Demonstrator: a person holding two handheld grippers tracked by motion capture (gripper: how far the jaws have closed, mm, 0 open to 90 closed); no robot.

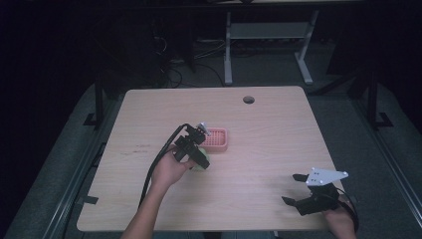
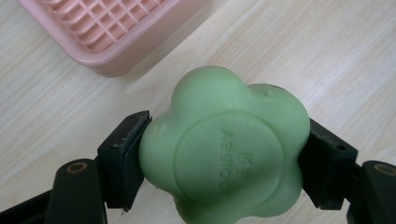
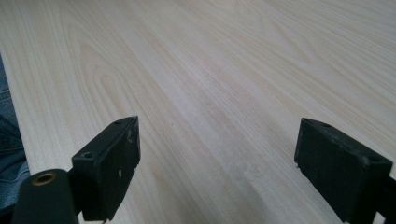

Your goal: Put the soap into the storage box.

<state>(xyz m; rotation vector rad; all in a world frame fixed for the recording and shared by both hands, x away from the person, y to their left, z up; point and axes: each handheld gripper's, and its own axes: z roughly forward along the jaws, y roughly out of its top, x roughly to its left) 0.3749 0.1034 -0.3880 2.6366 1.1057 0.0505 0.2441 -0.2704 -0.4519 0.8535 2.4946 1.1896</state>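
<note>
A green flower-shaped soap sits between the two black pads of my left gripper, which is shut on it from both sides. In the high view the left gripper is near the table's middle with the green soap at its tip, just in front of a pink slatted tray. The pink tray's corner lies just beyond the soap. My right gripper hovers near the front right of the table, open, its jaws wide apart over bare wood.
The light wooden table has a round cable hole near its far edge. Beyond it are dark floor, cables and a white desk frame. A strip of blue cloth shows past the table's edge.
</note>
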